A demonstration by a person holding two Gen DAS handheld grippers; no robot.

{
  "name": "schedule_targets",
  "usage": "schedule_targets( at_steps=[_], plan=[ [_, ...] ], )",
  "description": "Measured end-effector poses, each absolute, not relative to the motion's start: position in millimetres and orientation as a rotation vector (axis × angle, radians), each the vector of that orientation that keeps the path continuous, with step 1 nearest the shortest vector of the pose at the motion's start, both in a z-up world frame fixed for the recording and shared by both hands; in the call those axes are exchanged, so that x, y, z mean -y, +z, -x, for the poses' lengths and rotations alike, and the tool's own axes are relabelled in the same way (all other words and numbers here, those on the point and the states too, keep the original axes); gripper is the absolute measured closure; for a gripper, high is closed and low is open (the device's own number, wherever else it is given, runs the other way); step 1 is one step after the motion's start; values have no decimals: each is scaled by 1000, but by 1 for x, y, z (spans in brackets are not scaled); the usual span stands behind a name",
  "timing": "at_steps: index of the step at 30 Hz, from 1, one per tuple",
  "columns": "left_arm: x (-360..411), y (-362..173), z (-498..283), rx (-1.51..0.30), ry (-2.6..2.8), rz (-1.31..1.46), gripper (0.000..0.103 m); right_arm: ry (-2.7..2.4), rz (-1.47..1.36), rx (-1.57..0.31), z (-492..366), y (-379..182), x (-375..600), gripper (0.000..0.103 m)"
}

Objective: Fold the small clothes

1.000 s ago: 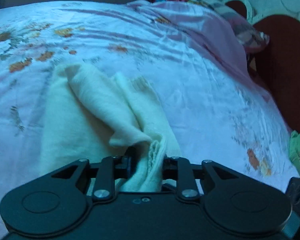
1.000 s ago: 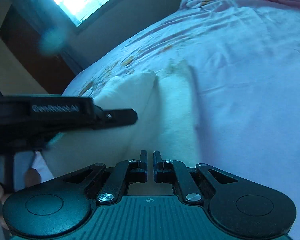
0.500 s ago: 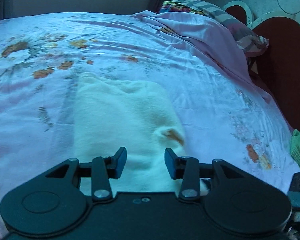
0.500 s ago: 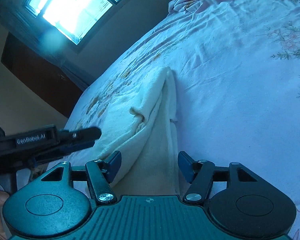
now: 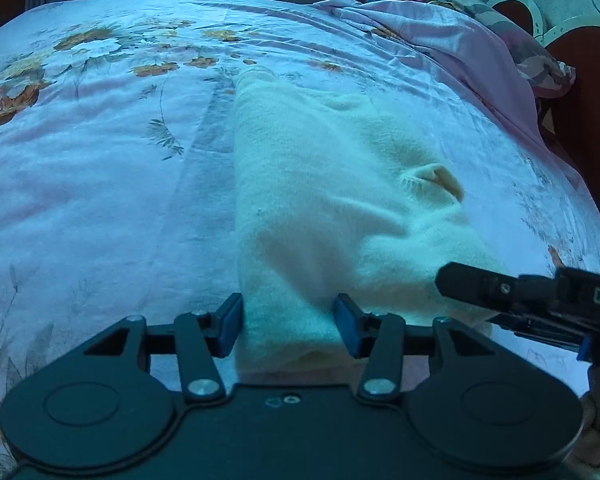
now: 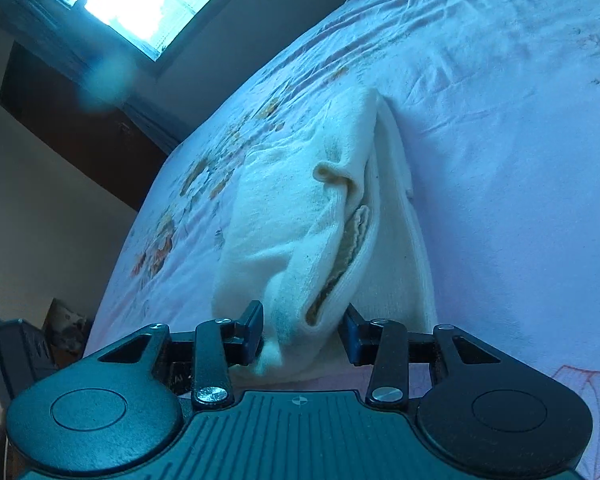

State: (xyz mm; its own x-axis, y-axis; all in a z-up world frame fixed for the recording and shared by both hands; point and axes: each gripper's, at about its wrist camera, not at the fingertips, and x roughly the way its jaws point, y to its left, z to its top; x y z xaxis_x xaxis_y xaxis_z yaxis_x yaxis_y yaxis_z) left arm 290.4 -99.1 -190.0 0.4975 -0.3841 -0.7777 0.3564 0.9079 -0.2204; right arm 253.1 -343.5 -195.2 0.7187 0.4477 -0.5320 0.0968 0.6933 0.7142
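Cream garment (image 5: pixel 340 208), folded lengthwise, lies on the floral bed (image 5: pixel 100 160). Left tool (image 5: pixel 288 322) and right tool (image 6: pixel 305 330), fingers apart, each straddle its 6 o'clock edge.

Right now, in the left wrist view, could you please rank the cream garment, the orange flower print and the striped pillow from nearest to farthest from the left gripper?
1. The cream garment: its near edge lies between the open fingers of the left gripper.
2. The orange flower print: beyond the garment, upper left on the bedsheet.
3. The striped pillow: far upper right, at the bed's head.
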Motion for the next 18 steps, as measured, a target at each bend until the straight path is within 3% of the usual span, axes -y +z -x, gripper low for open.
schedule_targets(
  at_steps=[1, 3, 9, 14, 18],
  plan=[
    [96, -189, -290, -950, -449, 41, 55, 218, -812, -767, -259, -198, 343, 65],
    [86, -186, -290, -951, -441, 84, 54, 192, -797, -778, -265, -201, 342, 93],
    [76, -169, -284, -878, -433, 50, 54, 158, -677, -655, -242, -169, 346, 93],
    [98, -190, -290, -956, -434, -7, 53, 51, -629, -797, -230, -211, 345, 95],
    [95, -193, -289, -957, -430, 7, 53, 62, -544, -813, -225, -201, 338, 95]
  ],
)
